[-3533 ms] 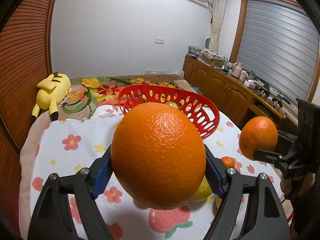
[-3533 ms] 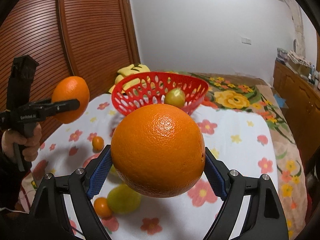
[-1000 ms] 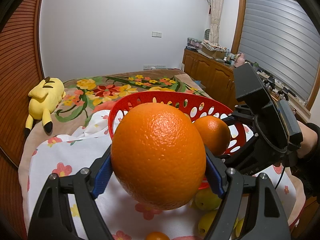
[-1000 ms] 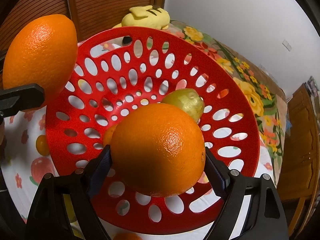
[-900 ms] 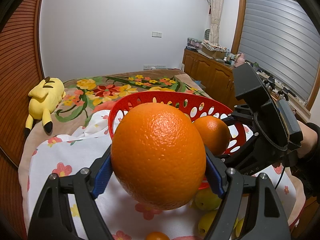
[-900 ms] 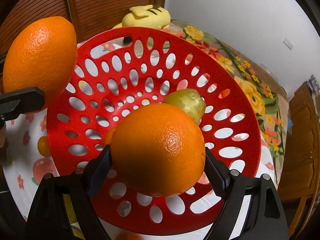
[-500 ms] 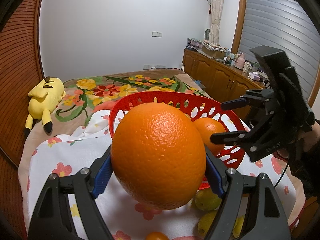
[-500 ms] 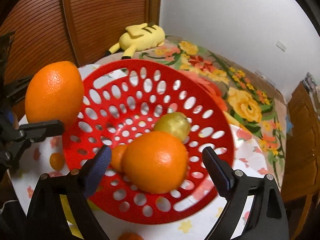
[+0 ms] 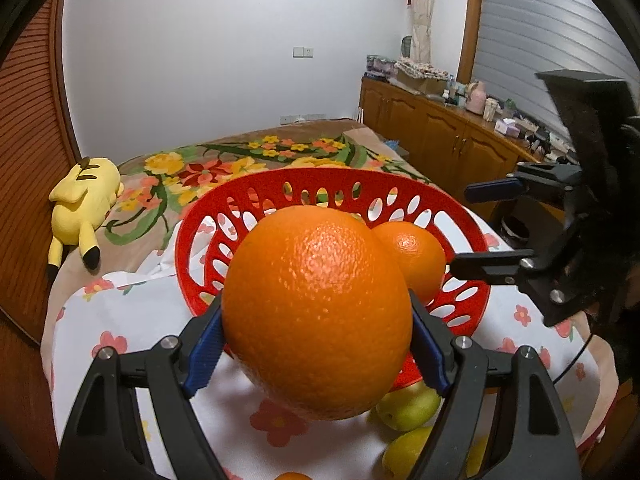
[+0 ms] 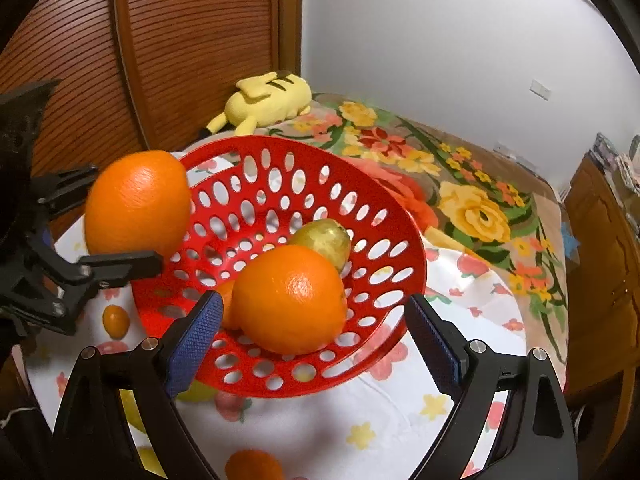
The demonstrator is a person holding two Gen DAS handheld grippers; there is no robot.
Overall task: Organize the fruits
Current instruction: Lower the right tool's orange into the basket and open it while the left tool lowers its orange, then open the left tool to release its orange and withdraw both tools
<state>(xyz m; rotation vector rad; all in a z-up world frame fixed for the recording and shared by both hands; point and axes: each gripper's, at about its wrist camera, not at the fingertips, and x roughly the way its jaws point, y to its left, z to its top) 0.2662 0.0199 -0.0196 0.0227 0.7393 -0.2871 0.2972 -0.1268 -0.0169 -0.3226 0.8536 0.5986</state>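
A large orange is clamped in my left gripper, which is shut on it just before the near rim of the red perforated basket. From the right wrist view, that orange hangs at the basket's left rim. My right gripper stands open above the basket's near side, with nothing between its pads. Below it, in the basket, lie a second orange, a yellow-green fruit and a small orange. The left wrist view shows the right gripper to the basket's right.
The basket sits on a white flowered cloth over a floral bedspread. Loose green-yellow fruits and small oranges lie on the cloth near me. A yellow plush toy lies by the slatted wooden door. Wooden cabinets line the right.
My right gripper opened and let its orange go into the basket, then rose and drew back. My left gripper moved closer to the basket with its orange.
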